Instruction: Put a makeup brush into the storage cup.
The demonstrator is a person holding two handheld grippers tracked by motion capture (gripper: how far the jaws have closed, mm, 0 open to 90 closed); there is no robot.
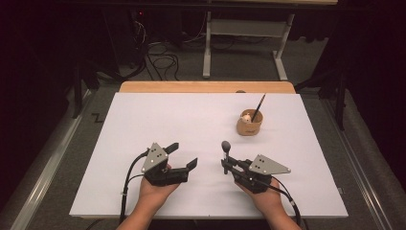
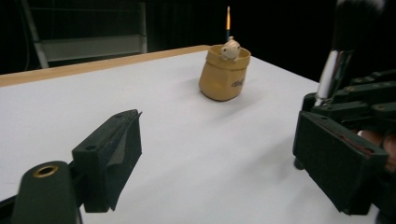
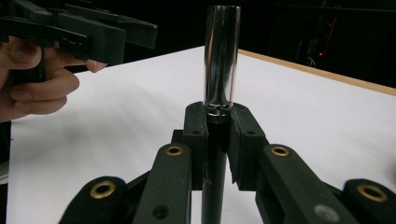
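A big white table point(image 1: 143, 120) fills the middle of the room. Far on the right side of it sits a small tan cup point(image 1: 249, 125). A thin dark brush point(image 1: 258, 108) leans in the cup, next to a pale little lump that is too small to make out.

Near the front edge, two hands hold two grippers. The left gripper point(image 1: 184, 155) has let go. Its jaws stand wide apart with nothing between them, as the left gripper view shows point(image 2: 212, 158).

The right gripper point(image 1: 225, 165) squeezes tight on a makeup brush point(image 1: 225, 149). The brush stands straight up, with its dark fluffy head on top and its shiny silver neck point(image 3: 222, 60) just above the jaws. The black handle runs down between them.

So the makeup brush sits in the right gripper, just to the right of the left gripper. The cup lies far and to the right of the brush, well apart from it. The right hand is the nearer one to the cup. To go into the cup, the brush would have to travel away from the person and a little right, probably staying upright.
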